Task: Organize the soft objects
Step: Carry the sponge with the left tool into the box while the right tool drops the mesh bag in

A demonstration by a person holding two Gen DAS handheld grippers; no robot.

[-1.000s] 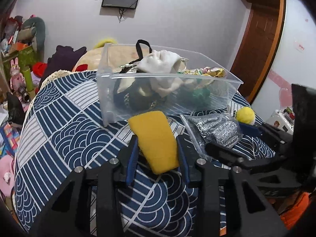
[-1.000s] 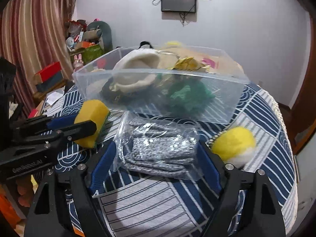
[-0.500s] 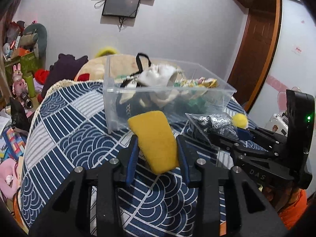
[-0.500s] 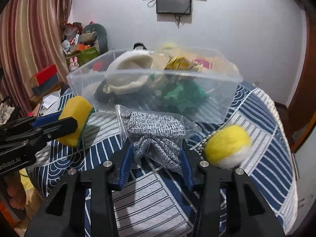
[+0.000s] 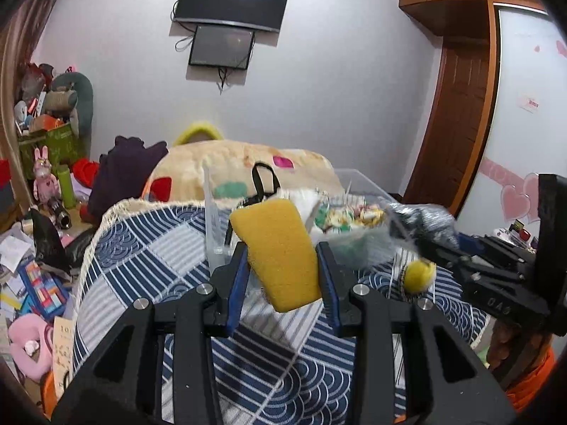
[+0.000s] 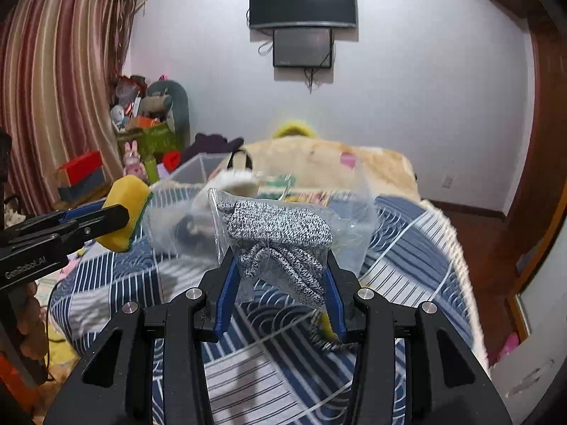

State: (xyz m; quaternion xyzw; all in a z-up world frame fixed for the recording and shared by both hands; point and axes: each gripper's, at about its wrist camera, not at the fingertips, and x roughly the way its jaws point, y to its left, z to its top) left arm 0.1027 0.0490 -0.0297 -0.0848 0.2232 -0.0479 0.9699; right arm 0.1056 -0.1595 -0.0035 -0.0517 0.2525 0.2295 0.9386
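Yellow sponge (image 5: 280, 255) clamped between left fingers (image 5: 238, 276).

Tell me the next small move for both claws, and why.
Probably carry both forward over the clear bin before releasing. The left claw is shut on the sponge and the right claw on the bagged knit; both are held clear of the cloth, with the bin just ahead.

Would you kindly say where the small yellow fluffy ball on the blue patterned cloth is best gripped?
Grip the small yellow fluffy ball across its middle, coming from above: it is round, so any opposite sides suit, and it lies free on the blue patterned cloth.
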